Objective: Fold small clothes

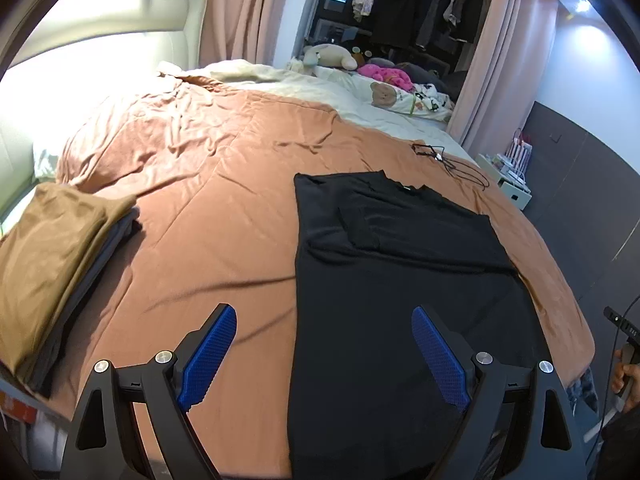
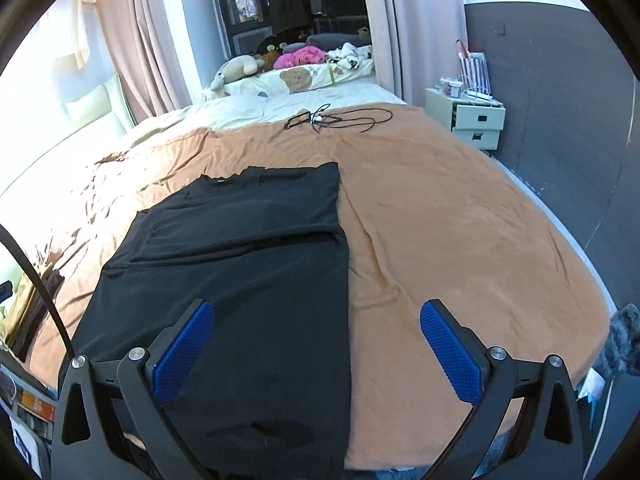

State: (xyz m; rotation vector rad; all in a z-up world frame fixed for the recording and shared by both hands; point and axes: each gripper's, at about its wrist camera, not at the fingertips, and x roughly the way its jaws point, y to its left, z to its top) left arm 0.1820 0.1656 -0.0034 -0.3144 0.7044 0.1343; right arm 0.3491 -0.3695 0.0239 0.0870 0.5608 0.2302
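Note:
A black T-shirt (image 1: 392,280) lies flat on the orange bedspread (image 1: 208,184), sides folded in to a long strip, collar at the far end. It also shows in the right wrist view (image 2: 248,264). My left gripper (image 1: 324,320) is open and empty, above the shirt's near left edge. My right gripper (image 2: 316,316) is open and empty, above the shirt's near right edge. A stack of folded clothes (image 1: 52,256), brown on top, sits at the bed's left edge.
A black cable (image 2: 332,120) lies on the bedspread beyond the shirt. Pillows and plush toys (image 2: 296,68) sit at the far end. A white drawer unit (image 2: 472,120) stands right of the bed against a dark wall. Curtains hang at the back.

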